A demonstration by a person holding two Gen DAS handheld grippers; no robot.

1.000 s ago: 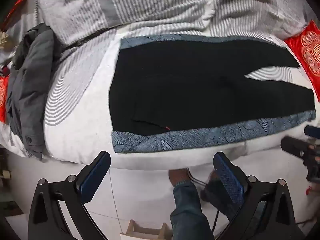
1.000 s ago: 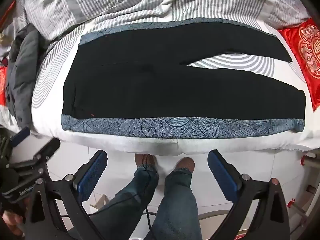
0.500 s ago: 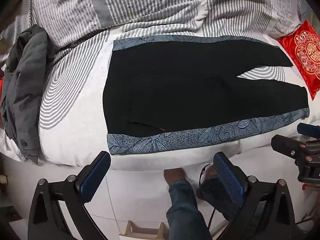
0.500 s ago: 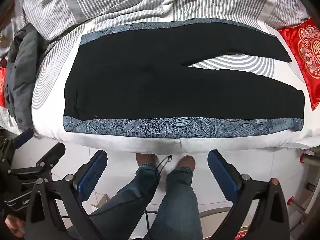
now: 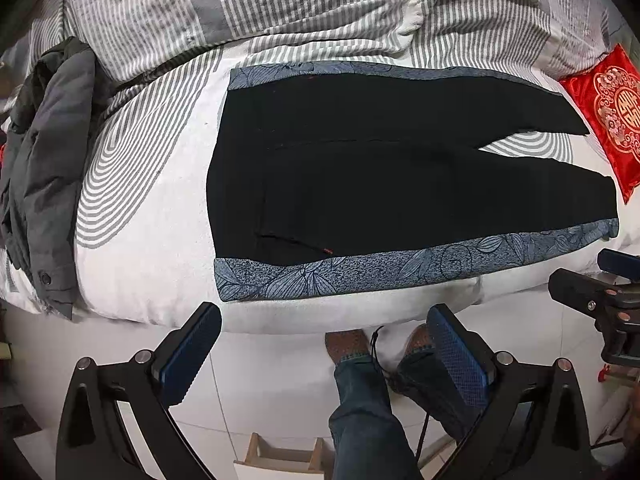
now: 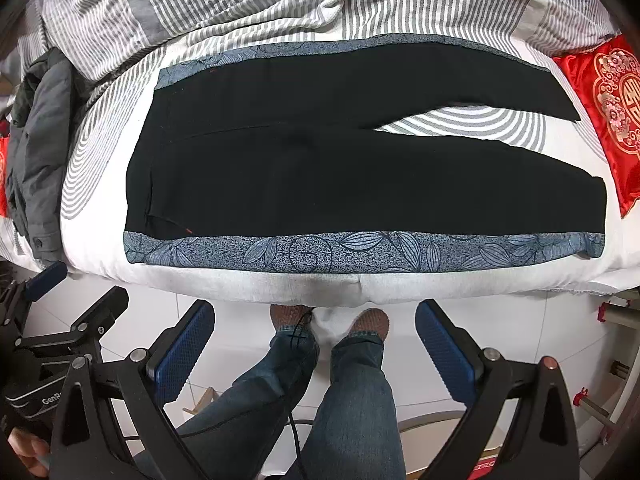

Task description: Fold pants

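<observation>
Holding both tools short of the bed, we keep the left gripper (image 5: 324, 348) and the right gripper (image 6: 316, 344) with their blue-padded fingers spread wide and empty, hanging over white floor tiles beside our own jeans-clad legs (image 6: 352, 392). Beyond them, the black pants with blue leaf-patterned side bands (image 5: 380, 184) lie flat across the white mattress with grey ring stripes (image 5: 132, 216), waist to our left, the two legs parted in a narrow V toward the red embroidered cushion (image 5: 612, 112) on the right. Over the past second the left camera's picture has drifted rightward and slightly nearer, so the waist end now sits more squarely ahead of it; we read that as lining up for a first grasp, with no fold begun. From the left wrist we see the right tool at the frame's edge and the crumpled grey jacket (image 5: 44, 168) in full, buttons showing. From the right wrist we see the whole near side band (image 6: 360, 252) to the hem, plus a fingertip (image 6: 24, 450) on the left tool's handle.
</observation>
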